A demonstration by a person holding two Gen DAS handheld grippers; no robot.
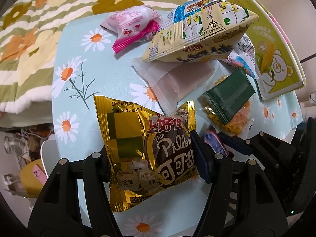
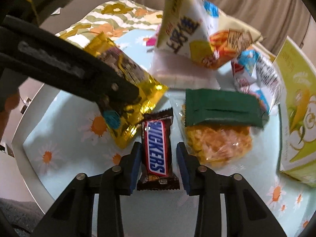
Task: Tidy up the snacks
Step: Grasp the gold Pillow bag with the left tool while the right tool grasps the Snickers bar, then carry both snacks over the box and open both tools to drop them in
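Right wrist view: my right gripper [image 2: 159, 166] straddles the Snickers bar [image 2: 157, 153] lying flat on the daisy tablecloth [image 2: 59, 138]; left pad looks against the wrapper edge, right pad shows a thin gap, picture blurred, so I cannot tell if I am actually gripping it. Just right of it a clear pouch of yellow-orange crisps with a green header [image 2: 219, 130]. Left of the bar, my left gripper [image 2: 118, 96] comes in from upper left, closed on the gold Pillow snack bag [image 2: 126, 75]. Further back a translucent white packet [image 2: 183, 73] with the pale yellow chips bag [image 2: 189, 29] standing on it, a blue-white wrapper [image 2: 254, 71] right, green corn box [image 2: 298, 106] at far right. Left wrist view: gold bag [image 1: 150, 144] pinched between my pads, narrow opening, held tilted above the cloth. Beyond it, pink candy wrappers [image 1: 134, 27] at the cloth's far edge, floral quilt [image 1: 29, 39] behind
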